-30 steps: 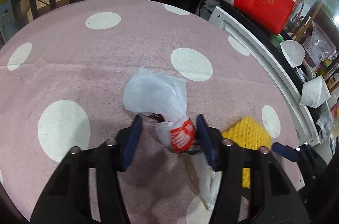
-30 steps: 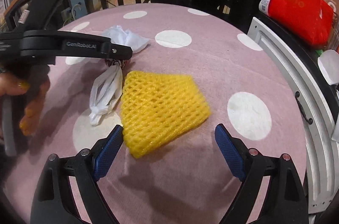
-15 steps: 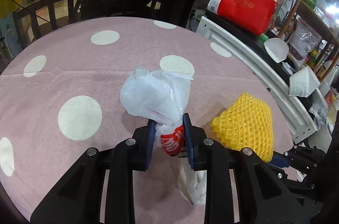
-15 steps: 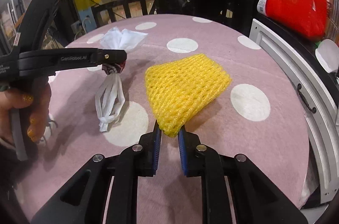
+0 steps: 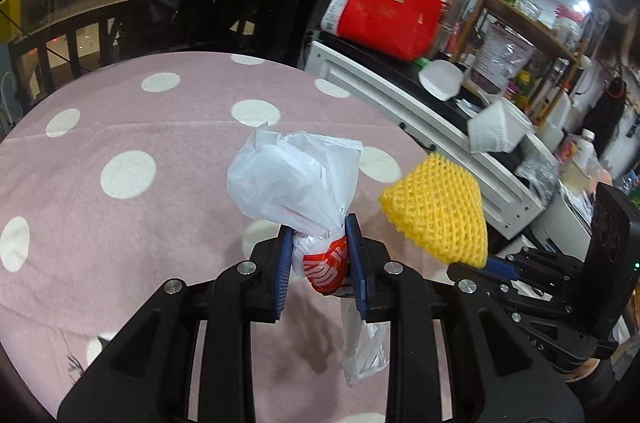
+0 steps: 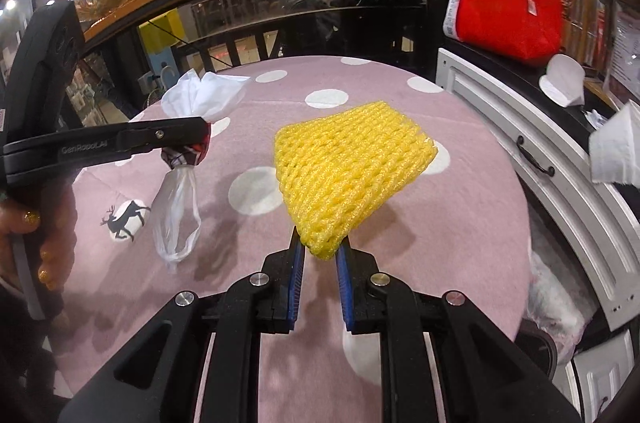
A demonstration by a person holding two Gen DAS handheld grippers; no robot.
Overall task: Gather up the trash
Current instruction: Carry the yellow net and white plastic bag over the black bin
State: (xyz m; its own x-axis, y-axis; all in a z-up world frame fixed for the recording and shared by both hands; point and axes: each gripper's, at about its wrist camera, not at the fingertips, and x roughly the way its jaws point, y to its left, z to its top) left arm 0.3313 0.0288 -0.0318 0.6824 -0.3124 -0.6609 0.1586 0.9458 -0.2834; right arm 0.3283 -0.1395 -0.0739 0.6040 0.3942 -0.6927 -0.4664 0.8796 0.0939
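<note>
left tongs (image 5: 320, 263) clamped on white plastic bag (image 5: 292, 179); right tongs (image 6: 318, 263) pinching yellow foam net (image 6: 348, 163) corner.

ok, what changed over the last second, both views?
Both jaws were open around their items on the cloth; both have since closed and lifted. The left gripper now pinches the white plastic bag at its red-printed neck, its tail hanging free. The right gripper holds the yellow foam net by a corner, clear of the cloth. The pink dotted tablecloth and red bag stayed put.
</note>
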